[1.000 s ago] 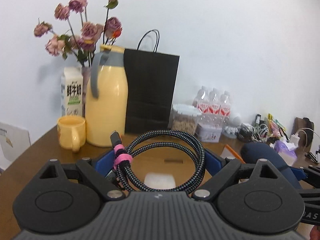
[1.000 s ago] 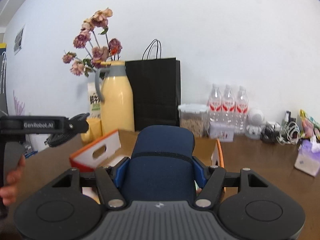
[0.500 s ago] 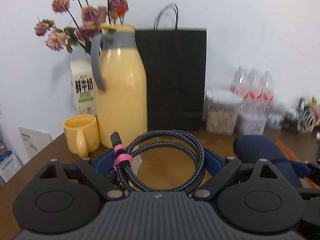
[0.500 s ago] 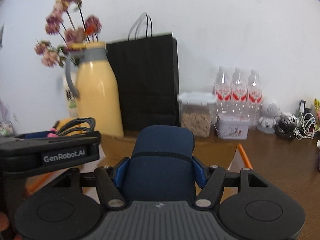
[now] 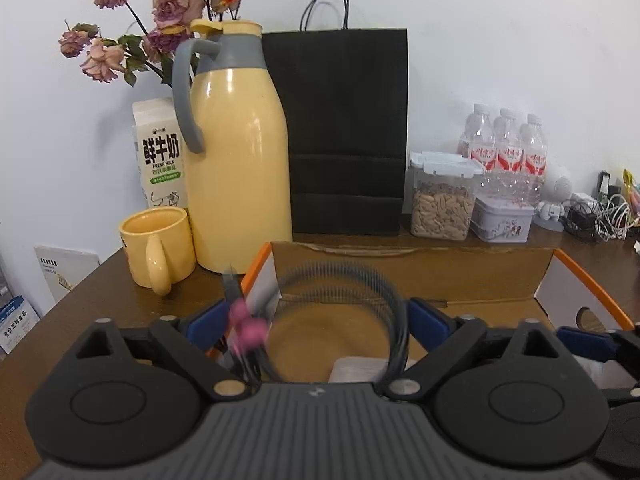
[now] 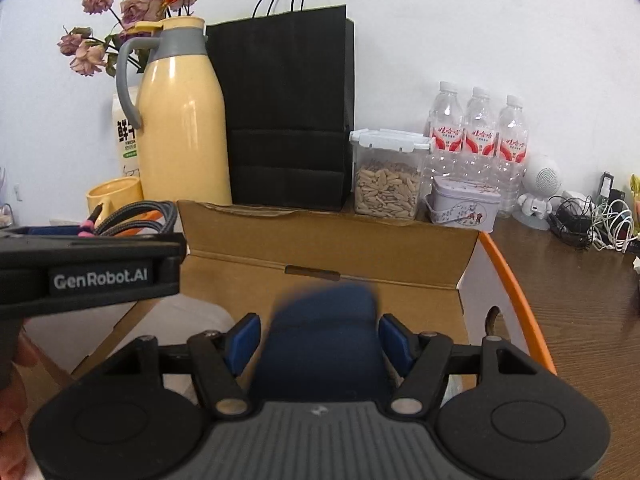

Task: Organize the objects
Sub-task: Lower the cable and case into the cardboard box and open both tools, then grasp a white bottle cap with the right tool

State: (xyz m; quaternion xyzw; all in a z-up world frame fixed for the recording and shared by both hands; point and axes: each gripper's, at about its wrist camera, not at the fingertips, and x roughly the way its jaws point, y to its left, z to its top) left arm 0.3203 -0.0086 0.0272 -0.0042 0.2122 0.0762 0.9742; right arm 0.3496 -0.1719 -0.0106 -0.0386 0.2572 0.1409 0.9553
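Between widening left jaws, blurred braided black cable coil [image 5: 340, 312] (pink tie), right jaws opening around navy pouch [image 6: 320, 344]

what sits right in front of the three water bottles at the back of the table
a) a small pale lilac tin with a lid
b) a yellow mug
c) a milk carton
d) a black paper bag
a: the small pale lilac lidded tin stands directly before the three clear plastic water bottles, beside the clear plastic container of seeds.

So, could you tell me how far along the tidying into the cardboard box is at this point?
Done: a pale item already lies in the cardboard box. In hand: the left gripper is opening around the blurred coiled cable, and the right gripper is opening around the navy pouch, both over the box. Left: neither has settled inside.
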